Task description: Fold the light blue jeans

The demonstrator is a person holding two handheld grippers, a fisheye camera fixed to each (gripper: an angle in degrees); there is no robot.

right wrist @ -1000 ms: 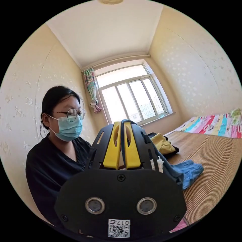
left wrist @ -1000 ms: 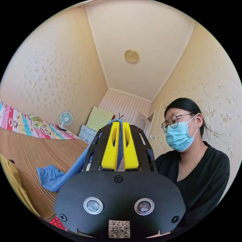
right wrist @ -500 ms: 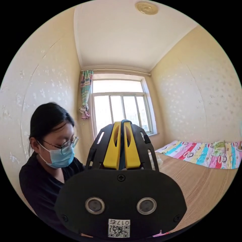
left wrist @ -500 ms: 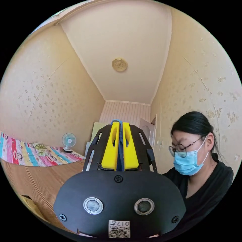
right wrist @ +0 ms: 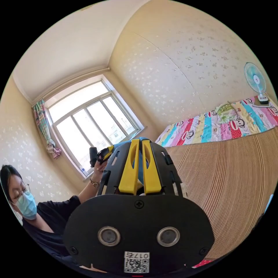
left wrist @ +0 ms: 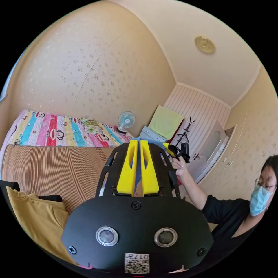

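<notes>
The left gripper (left wrist: 138, 144) has its yellow jaws nearly together, pinching a strip of blue cloth (left wrist: 138, 168). The right gripper (right wrist: 138, 144) is closed the same way on blue cloth. In each view the person's other hand (left wrist: 178, 165) is raised, arm outstretched.

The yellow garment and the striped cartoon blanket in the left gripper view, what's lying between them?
In the left gripper view, bare ribbed woven mat runs from the yellow garment to the striped blanket; nothing rests on that stretch.
</notes>
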